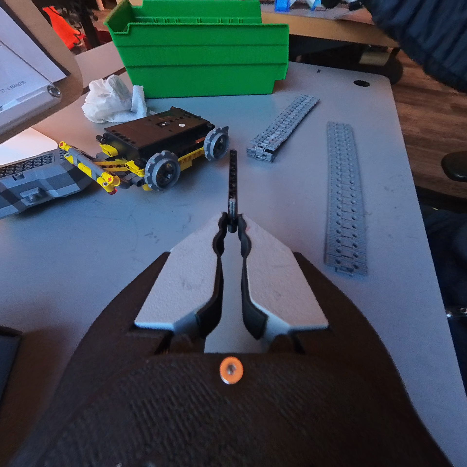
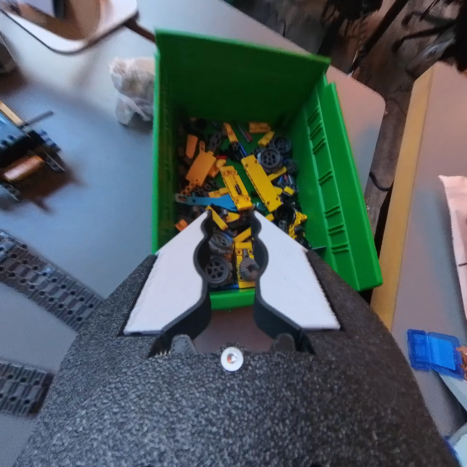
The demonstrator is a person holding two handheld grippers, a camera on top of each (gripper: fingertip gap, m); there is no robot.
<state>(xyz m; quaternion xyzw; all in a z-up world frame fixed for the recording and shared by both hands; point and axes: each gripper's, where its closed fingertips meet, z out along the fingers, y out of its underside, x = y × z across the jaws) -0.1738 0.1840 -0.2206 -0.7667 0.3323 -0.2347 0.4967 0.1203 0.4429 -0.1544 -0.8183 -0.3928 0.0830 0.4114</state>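
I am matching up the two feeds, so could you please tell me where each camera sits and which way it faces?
Left wrist view: on the left claw, looking low across the grey table; shut on a black beam, toy vehicle beyond.
Right wrist view: on the right claw, open, looking down into the green bin.
Shared: green bin, grey tracks.

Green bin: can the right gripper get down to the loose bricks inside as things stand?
Probably yes. The right gripper hangs over the green bin with its jaws open and empty; the bin has no lid, and nothing lies between them and the loose bricks.
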